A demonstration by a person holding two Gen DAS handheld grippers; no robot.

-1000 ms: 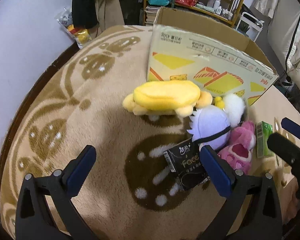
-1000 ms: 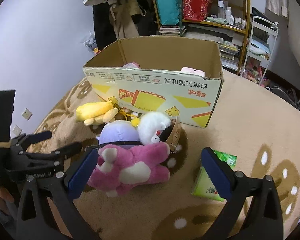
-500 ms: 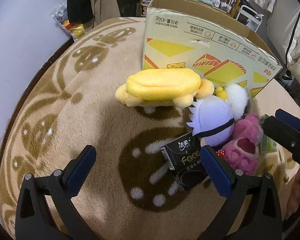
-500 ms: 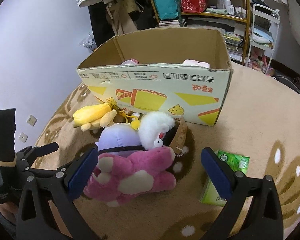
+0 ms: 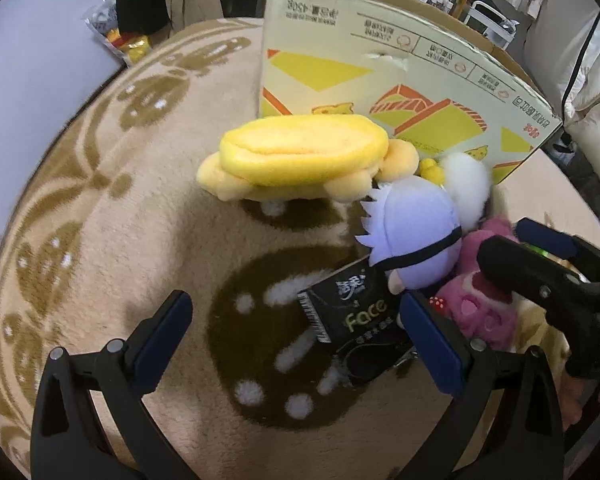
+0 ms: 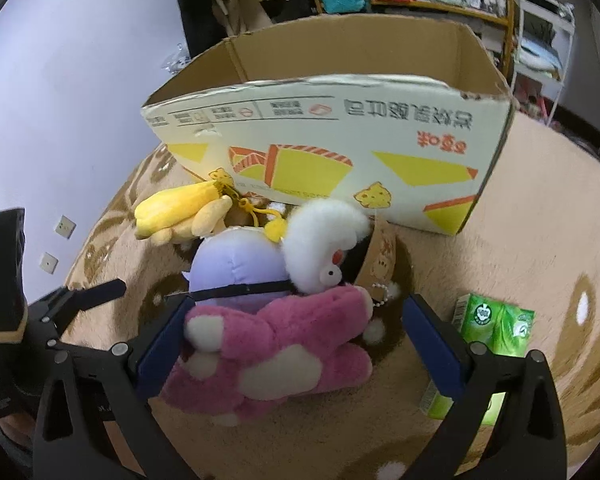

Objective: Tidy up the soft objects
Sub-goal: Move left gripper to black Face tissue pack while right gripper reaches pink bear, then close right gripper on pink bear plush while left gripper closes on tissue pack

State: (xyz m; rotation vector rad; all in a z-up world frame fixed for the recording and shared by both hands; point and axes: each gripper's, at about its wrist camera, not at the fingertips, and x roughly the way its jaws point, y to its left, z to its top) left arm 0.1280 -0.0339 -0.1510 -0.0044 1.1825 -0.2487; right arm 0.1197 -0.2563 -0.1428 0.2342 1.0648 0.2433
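Right wrist — pink plush nearer now

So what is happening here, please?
A person with a gripper in each hand is tidying soft toys into the cardboard box. The right gripper has its jaws open around the pink plush. The left gripper is open and holds nothing, near the black tissue pack. The yellow plush and purple plush lie on the rug.
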